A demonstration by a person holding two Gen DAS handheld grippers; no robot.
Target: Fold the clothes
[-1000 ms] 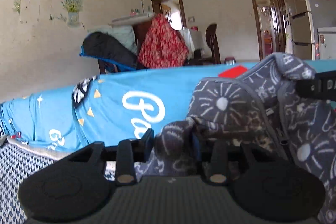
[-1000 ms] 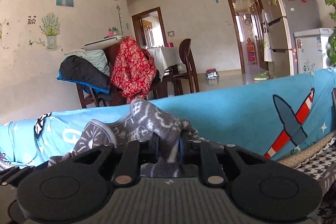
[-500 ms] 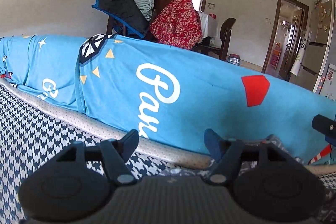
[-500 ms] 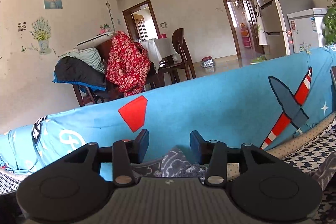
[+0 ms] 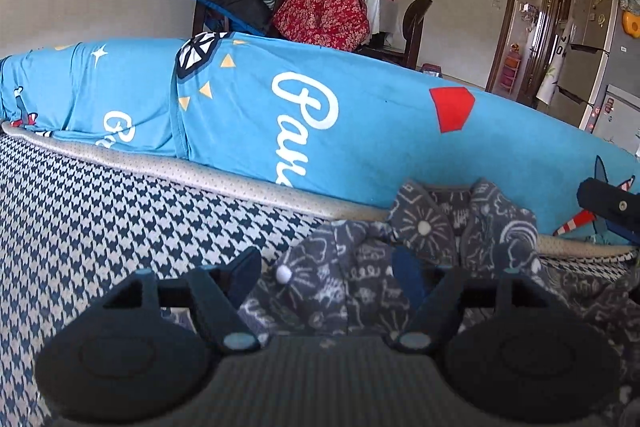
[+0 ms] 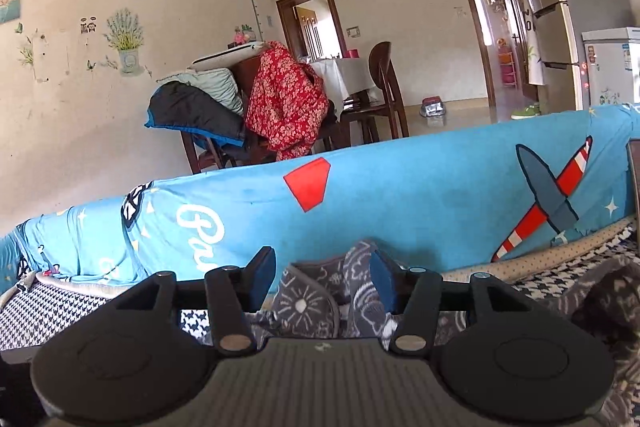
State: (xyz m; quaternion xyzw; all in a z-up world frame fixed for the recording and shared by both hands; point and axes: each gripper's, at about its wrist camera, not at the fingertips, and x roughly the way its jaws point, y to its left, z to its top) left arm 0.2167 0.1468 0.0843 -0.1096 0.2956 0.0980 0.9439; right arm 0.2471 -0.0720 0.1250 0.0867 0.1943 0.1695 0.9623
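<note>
I have the grey patterned garment [image 5: 360, 283] lying on the checked sofa seat [image 5: 100, 227], bunched against the foot of the blue cover [image 5: 320, 115] that drapes the backrest. In my left view it fills the space from 12 to 3 o'clock ahead of the fingers; in my right view the same garment [image 6: 312, 303] sits dead ahead at 12 o'clock and spreads off toward 3 o'clock.

My left gripper [image 5: 326, 277] has its jaws spread wide with cloth lying between them but not pinched. My right gripper [image 6: 322, 277] is likewise parted, its fingers straddling a raised fold without clamping it. Neither tool is holding anything.

The fabric looks like a soft, light knit or fleece: it slumps into rounded humps, holds no edge by itself, and will sag and trail if I lift it by one point. It should not be slippery, and nothing about it is fragile, so a firm pinch is safe. The paler trimmed border [image 6: 332, 291] that shows at the hump is the best hold, since a bound seam is thicker and will not slide out. I would take two well-separated points along such an edge, one per gripper, so the cloth hangs flat.

Whether this heap is mid-fold or set down finished, I cannot judge; it lies rumpled, not squared.
</note>
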